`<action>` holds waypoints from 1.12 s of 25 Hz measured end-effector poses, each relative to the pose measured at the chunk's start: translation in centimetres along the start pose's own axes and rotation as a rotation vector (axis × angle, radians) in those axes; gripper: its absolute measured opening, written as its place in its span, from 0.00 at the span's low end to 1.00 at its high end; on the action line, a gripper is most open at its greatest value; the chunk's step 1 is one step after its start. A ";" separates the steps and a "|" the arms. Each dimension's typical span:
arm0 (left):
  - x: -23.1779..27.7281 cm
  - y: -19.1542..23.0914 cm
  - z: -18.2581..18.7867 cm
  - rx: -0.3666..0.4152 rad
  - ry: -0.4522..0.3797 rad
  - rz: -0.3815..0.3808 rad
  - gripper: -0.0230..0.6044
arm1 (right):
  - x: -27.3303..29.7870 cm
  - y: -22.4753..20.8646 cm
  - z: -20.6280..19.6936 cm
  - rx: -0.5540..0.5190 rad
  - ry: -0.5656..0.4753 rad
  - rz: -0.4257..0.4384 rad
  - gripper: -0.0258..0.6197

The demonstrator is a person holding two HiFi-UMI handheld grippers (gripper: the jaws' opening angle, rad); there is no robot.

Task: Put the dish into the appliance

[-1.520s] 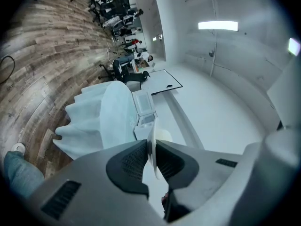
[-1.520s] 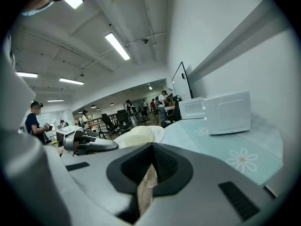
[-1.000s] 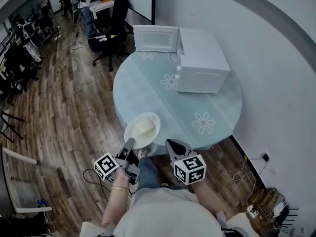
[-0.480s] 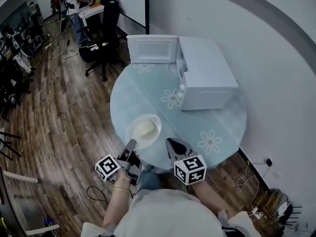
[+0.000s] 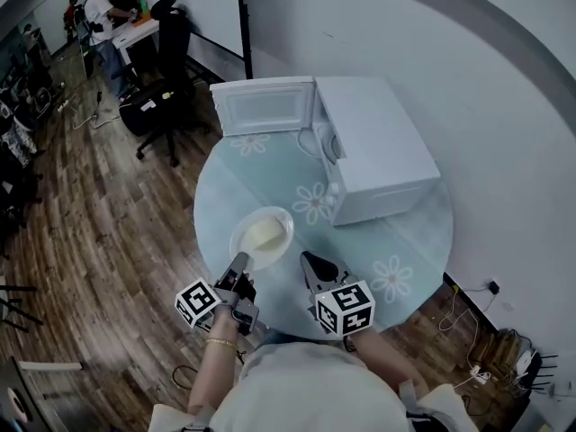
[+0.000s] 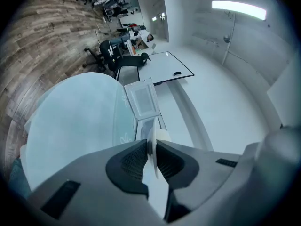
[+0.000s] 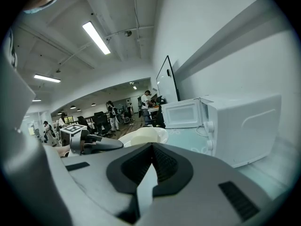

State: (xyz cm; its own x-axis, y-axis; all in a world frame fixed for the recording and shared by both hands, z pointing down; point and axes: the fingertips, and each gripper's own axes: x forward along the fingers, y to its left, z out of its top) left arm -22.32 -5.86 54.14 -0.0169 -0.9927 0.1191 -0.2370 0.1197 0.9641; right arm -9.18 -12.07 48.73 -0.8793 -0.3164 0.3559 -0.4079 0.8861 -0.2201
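Grey and nearest the person, the left claw [image 5: 241, 261] pinches the near rim of the white dish [image 5: 261, 236], its black pads pressed on either side of the thin edge. Just beside it the right claw [image 5: 310, 261] has its jaws together with nothing between them. The dish, carrying a pale yellowish lump, sits over the near part of the round, flower-printed glass worktop [image 5: 270, 174]; I cannot tell whether it touches the glass. Further along stands the white microwave [image 5: 373, 147], its door [image 5: 265, 106] swung wide open. Beyond, on the wooden floor, are a black office chair [image 5: 166, 57] and a person [image 5: 103, 12] at a desk.
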 end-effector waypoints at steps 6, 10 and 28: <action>4.7 0.6 3.4 0.016 0.075 0.026 0.12 | 3.6 -1.7 2.0 0.029 -0.010 -0.057 0.05; 7.8 1.0 4.6 0.016 0.125 0.029 0.12 | 5.3 -3.1 2.6 0.044 -0.016 -0.102 0.05; 23.8 2.6 6.4 0.033 0.348 0.005 0.12 | 10.8 -7.0 2.8 0.086 0.029 -0.218 0.05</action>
State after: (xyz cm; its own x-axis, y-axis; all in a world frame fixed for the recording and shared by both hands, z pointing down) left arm -29.58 -29.24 57.91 0.3127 -0.9280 0.2027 -0.2691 0.1182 0.9558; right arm -16.53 -22.67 51.57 -0.7611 -0.4861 0.4294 -0.6080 0.7653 -0.2113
